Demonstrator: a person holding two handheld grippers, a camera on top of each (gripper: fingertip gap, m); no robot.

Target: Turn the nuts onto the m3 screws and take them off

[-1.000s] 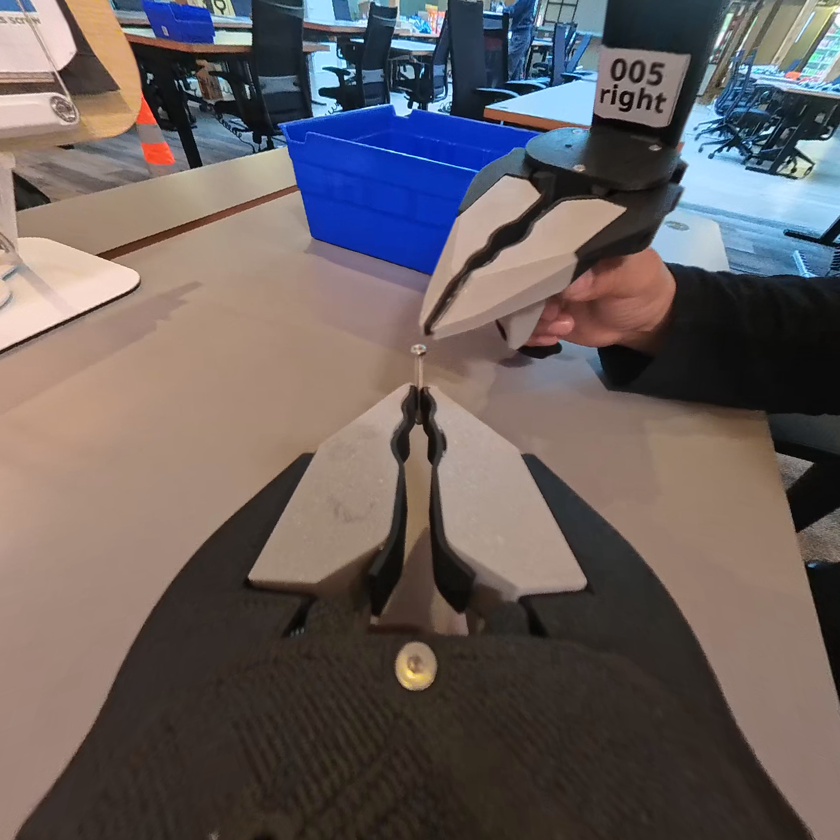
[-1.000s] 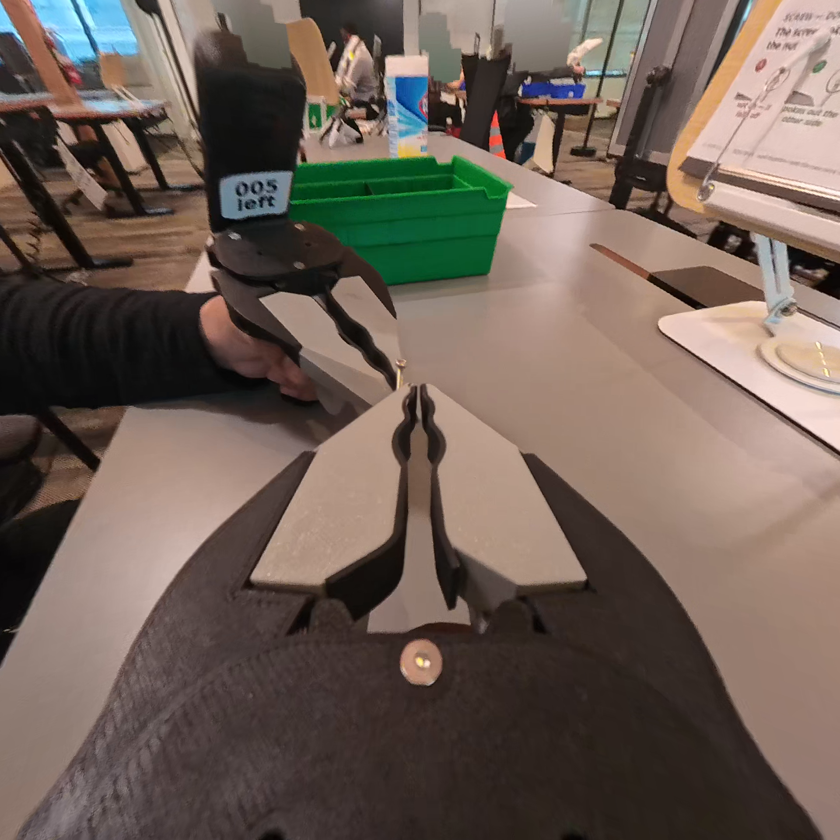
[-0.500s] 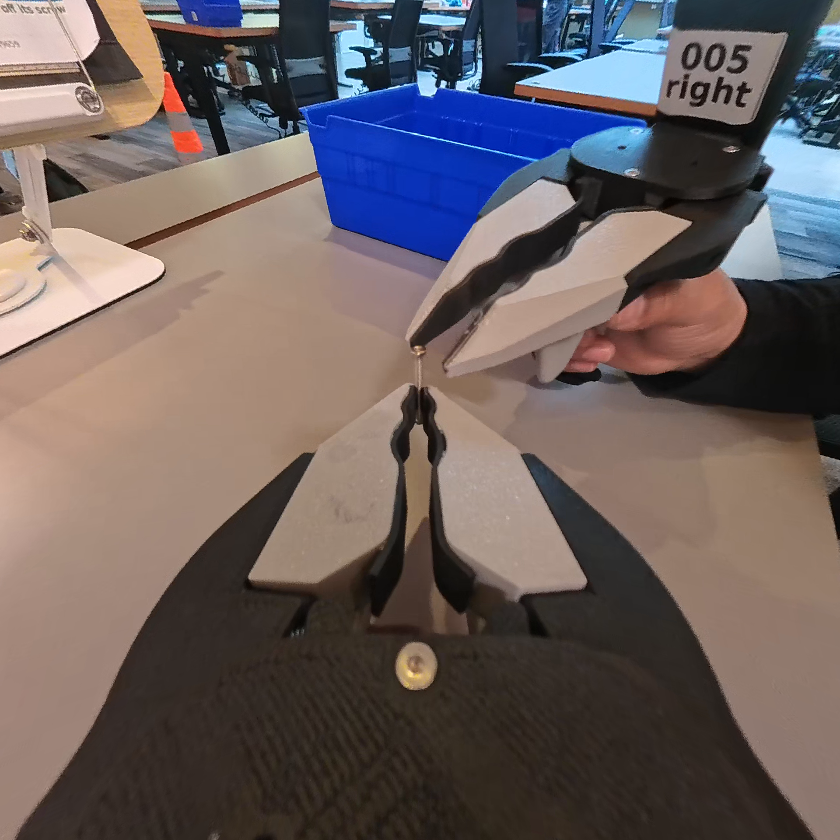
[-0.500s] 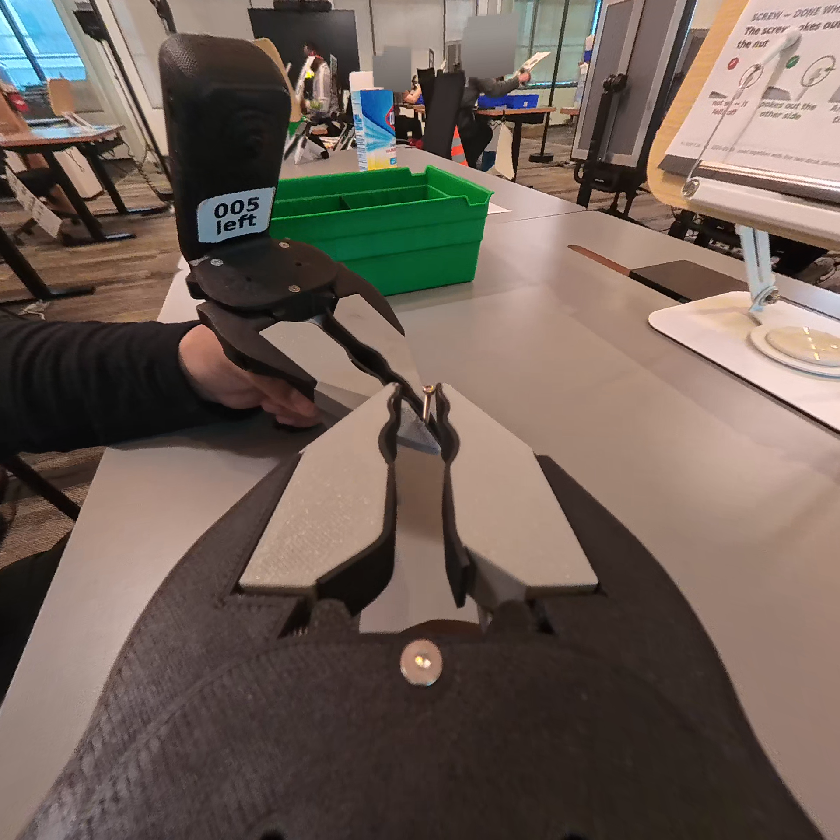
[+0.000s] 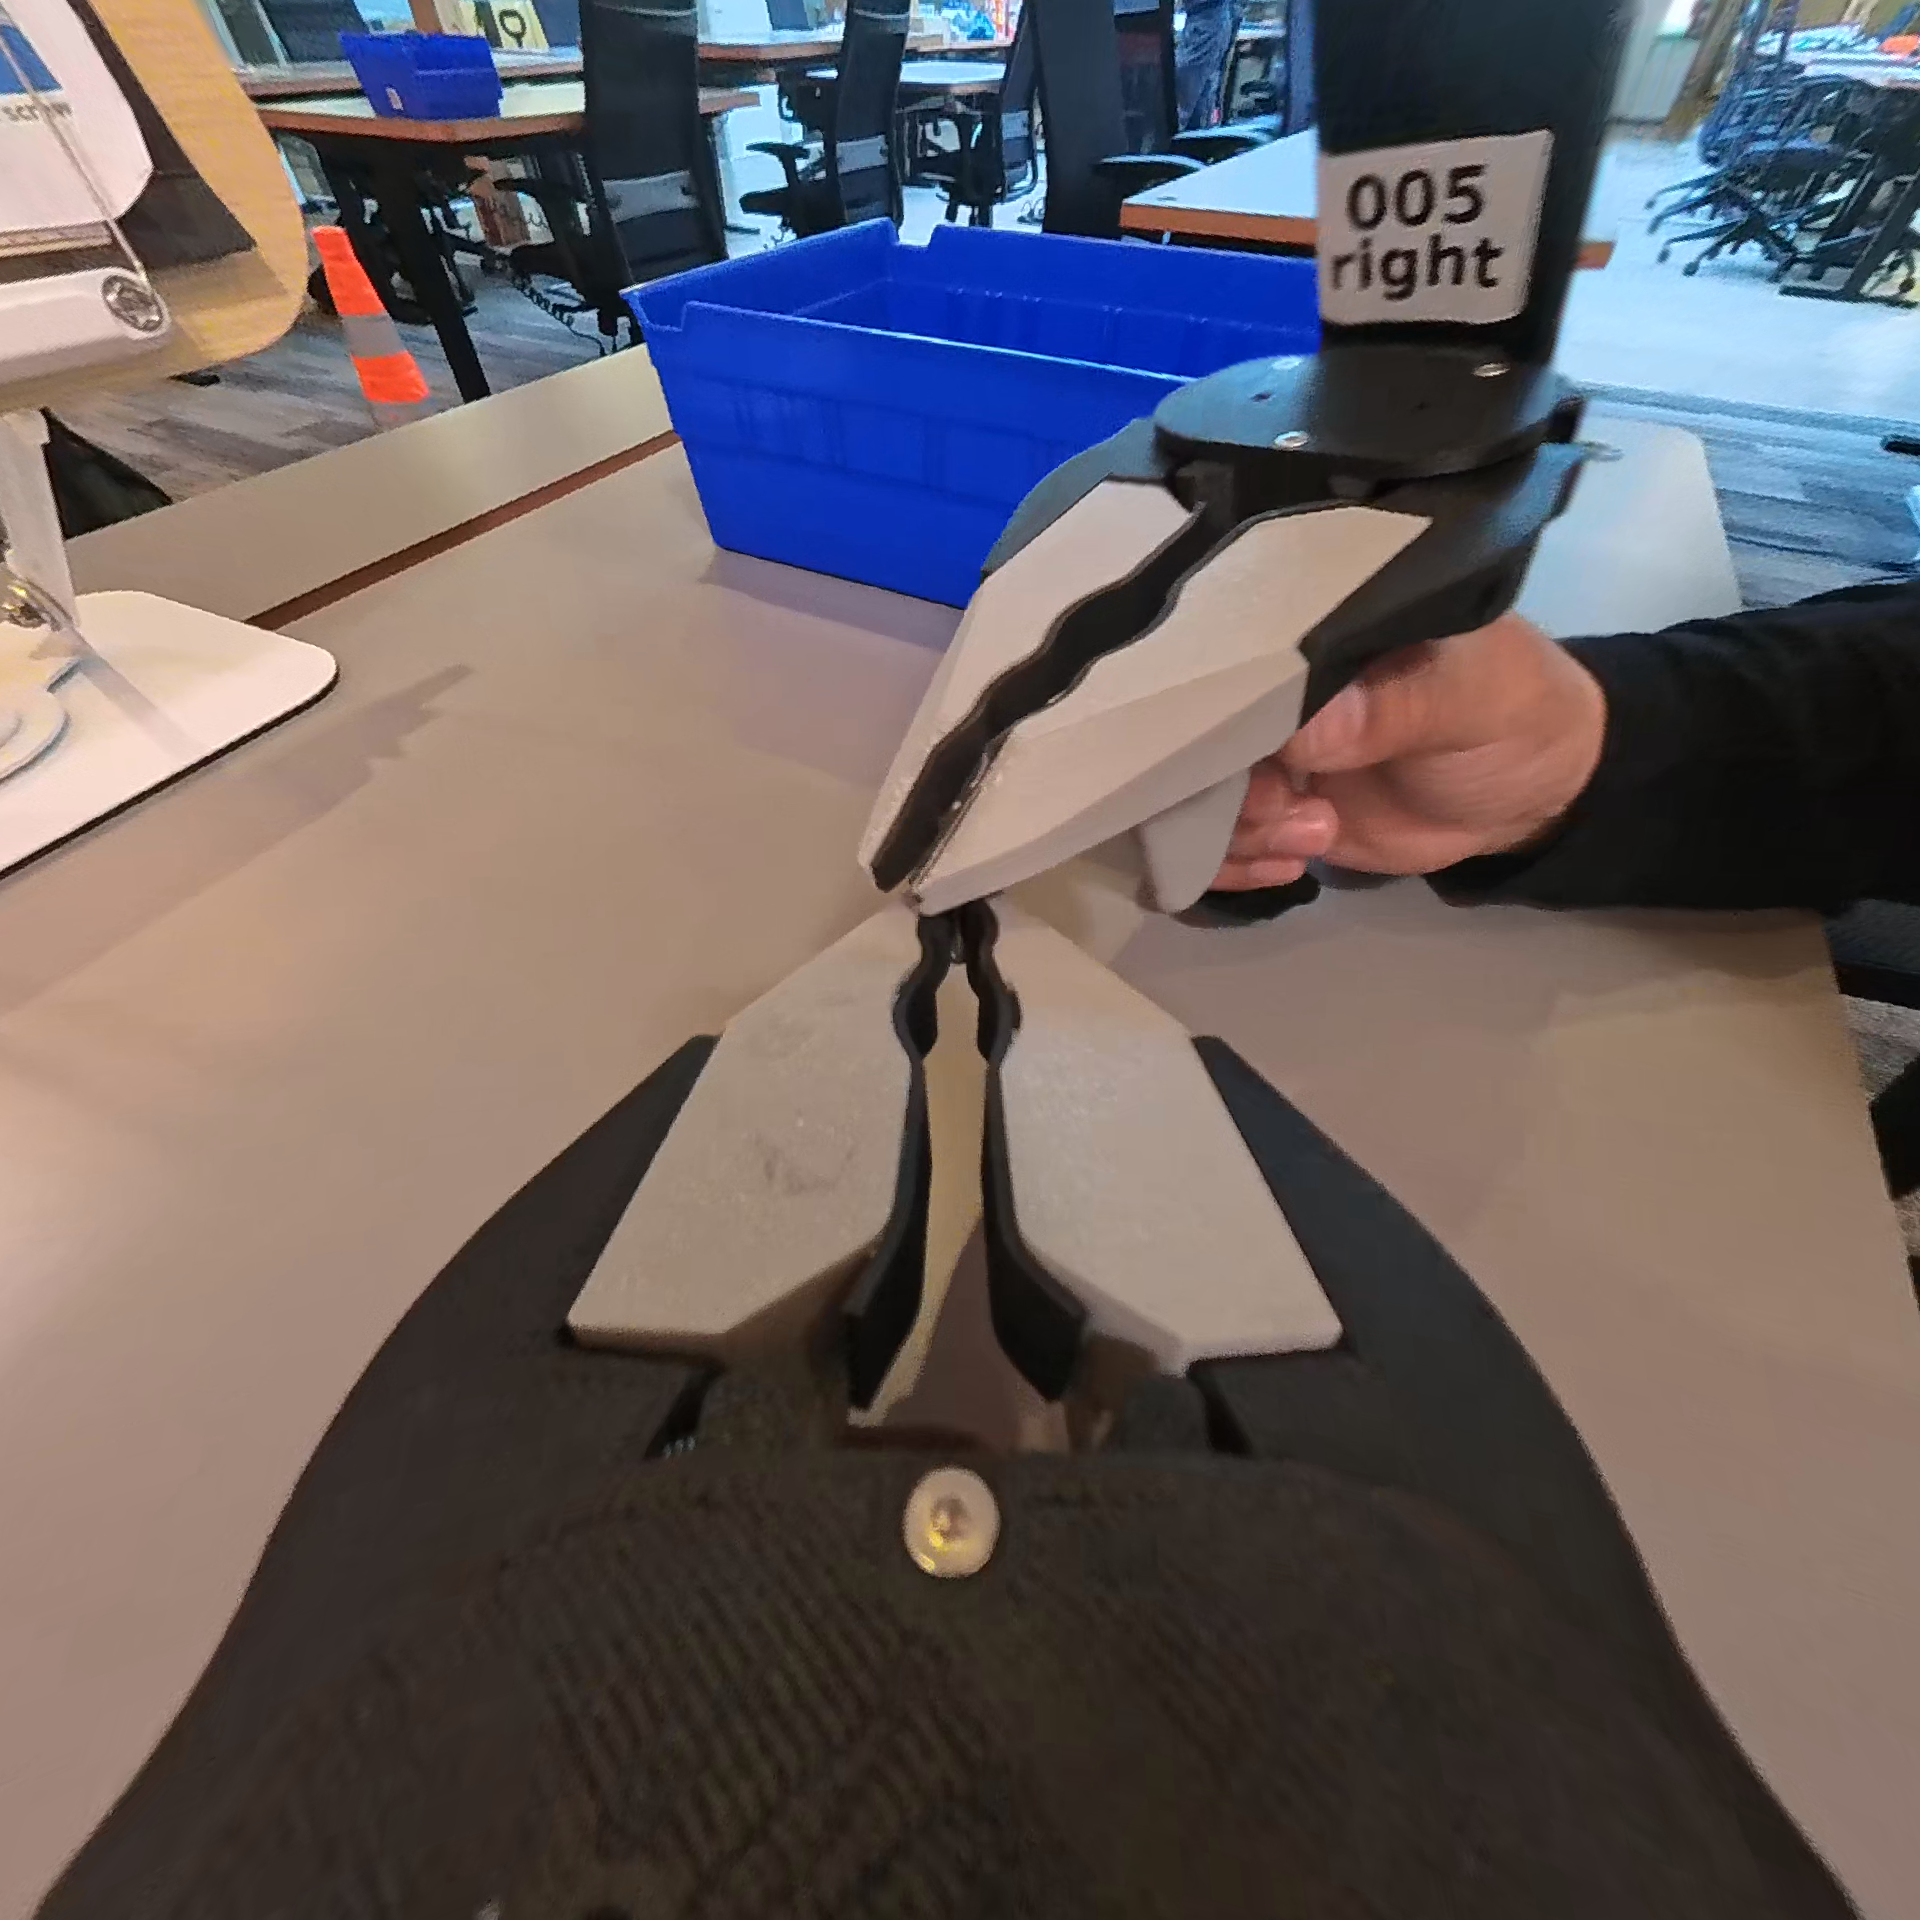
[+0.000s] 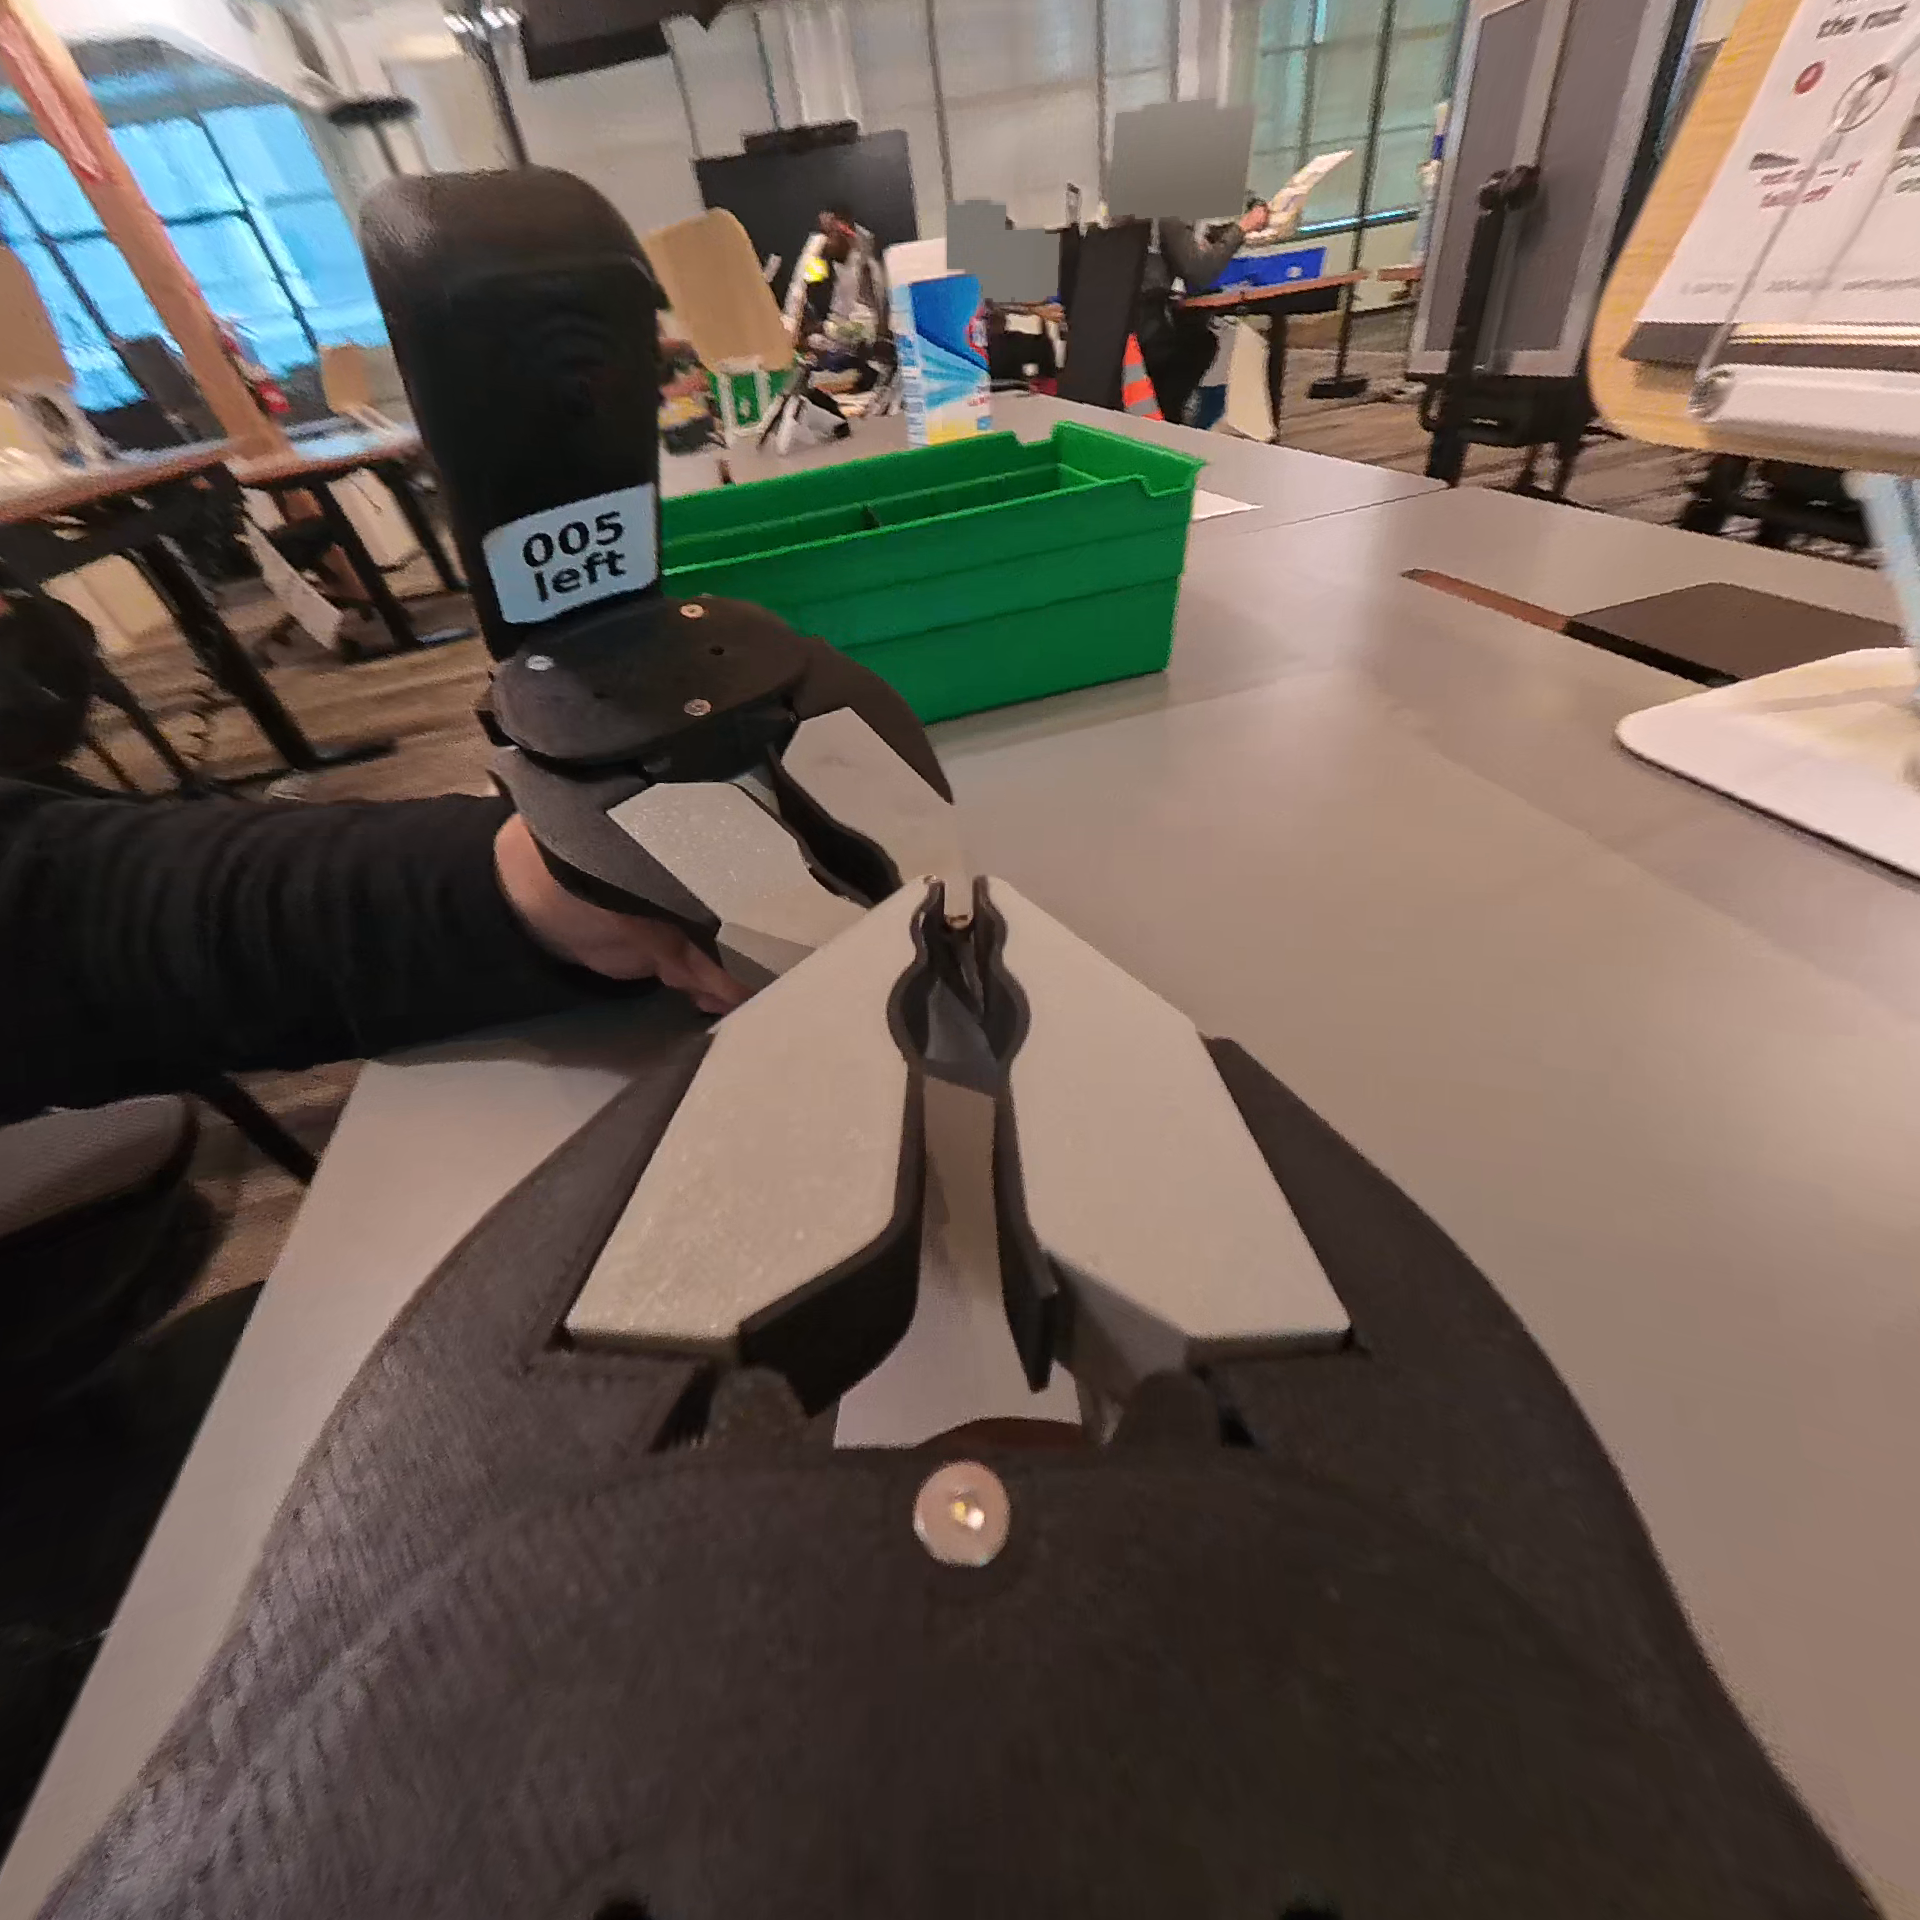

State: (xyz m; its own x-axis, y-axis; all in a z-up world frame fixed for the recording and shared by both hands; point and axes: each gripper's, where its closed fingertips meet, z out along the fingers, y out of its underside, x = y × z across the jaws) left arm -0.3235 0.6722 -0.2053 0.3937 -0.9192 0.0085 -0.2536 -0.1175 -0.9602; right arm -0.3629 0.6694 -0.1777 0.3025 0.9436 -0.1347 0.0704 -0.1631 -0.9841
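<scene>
A small metal screw (image 6: 953, 914) shows as a glint between two sets of fingertips above the grey table (image 5: 468, 883). My left gripper (image 5: 951, 925) is shut on the screw's lower part. My right gripper (image 6: 951, 906) comes from the right, tilted down, and is shut on the screw's top end. In the left wrist view the right gripper (image 5: 916, 883) touches my left fingertips and hides the screw. In the right wrist view the left gripper (image 6: 940, 883) comes in from the left. I cannot tell a nut apart from the screw's head.
A blue bin (image 5: 914, 436) stands behind the grippers in the left wrist view. A green divided bin (image 6: 935, 592) stands behind them in the right wrist view. A white stand base (image 5: 156, 707) holds an instruction sheet. A hand (image 5: 1434, 769) in a dark sleeve holds the right gripper. The grippers are tip to tip, or close to it.
The right gripper opened, came down over the top of the upright screw and has now shut on it. The left gripper stayed shut on the screw.
</scene>
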